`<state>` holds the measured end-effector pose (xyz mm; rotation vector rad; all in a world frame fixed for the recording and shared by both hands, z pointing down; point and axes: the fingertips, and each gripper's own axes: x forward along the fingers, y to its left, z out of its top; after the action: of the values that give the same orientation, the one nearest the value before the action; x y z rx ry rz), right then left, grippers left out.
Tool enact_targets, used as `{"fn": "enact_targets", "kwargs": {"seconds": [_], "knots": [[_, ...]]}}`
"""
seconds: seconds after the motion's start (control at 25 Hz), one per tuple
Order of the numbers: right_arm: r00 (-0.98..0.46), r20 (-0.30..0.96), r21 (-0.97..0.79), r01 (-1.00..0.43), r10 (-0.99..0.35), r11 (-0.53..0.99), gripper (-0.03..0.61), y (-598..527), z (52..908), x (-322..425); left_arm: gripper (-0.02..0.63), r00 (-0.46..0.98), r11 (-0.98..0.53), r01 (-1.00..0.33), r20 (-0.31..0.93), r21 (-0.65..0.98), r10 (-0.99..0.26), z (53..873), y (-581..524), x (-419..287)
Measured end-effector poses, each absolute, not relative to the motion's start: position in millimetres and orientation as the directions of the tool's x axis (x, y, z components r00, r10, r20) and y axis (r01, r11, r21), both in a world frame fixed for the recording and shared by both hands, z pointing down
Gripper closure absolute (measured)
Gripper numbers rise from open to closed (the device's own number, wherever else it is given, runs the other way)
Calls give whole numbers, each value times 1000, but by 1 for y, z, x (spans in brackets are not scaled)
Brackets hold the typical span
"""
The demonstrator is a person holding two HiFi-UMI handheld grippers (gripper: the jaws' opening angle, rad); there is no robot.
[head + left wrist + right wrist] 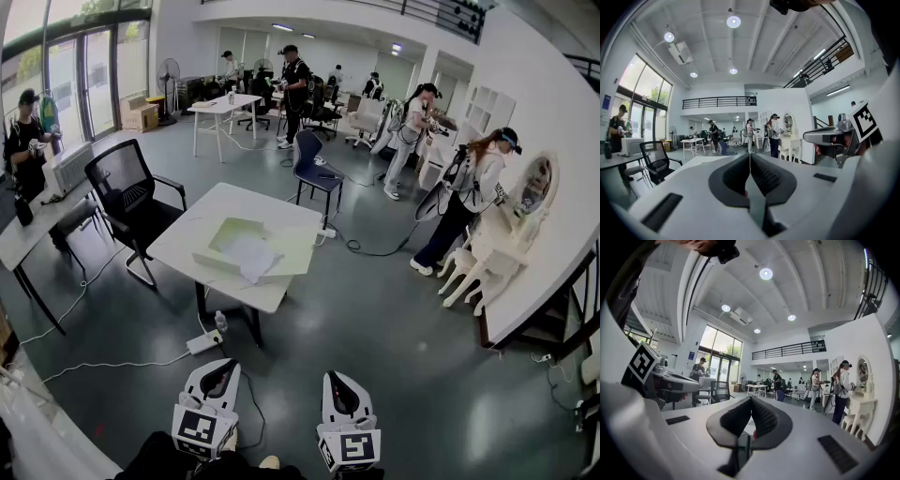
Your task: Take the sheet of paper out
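A white sheet of paper (pixel 251 255) lies crumpled on an open, pale green flat box (pixel 292 251) on a white table (pixel 217 208) some way ahead of me. Both grippers are held low, well short of the table, over the grey floor. My left gripper (pixel 224 366) is shut with nothing in it; in the left gripper view its dark pads (pixel 761 176) meet along a thin line. My right gripper (pixel 335 379) is likewise shut and empty, and its pads (pixel 761 417) are pressed together in the right gripper view.
A black office chair (pixel 129 192) stands left of the table and a blue chair (pixel 314 169) behind it. A power strip (pixel 203 342), a bottle (pixel 219 322) and cables lie on the floor before the table. Several people stand around; a white dressing table (pixel 506 248) is at right.
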<state>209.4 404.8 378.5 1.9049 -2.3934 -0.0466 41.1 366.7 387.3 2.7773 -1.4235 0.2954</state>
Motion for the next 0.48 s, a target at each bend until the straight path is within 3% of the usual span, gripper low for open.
{"fn": "enact_targets", "kwargs": {"seconds": [0.48], "knots": [[-277,57,60,-958,-959,280,561,417,375,183,588,511,-528,-845,160,-82,-844,386,393,15]]}}
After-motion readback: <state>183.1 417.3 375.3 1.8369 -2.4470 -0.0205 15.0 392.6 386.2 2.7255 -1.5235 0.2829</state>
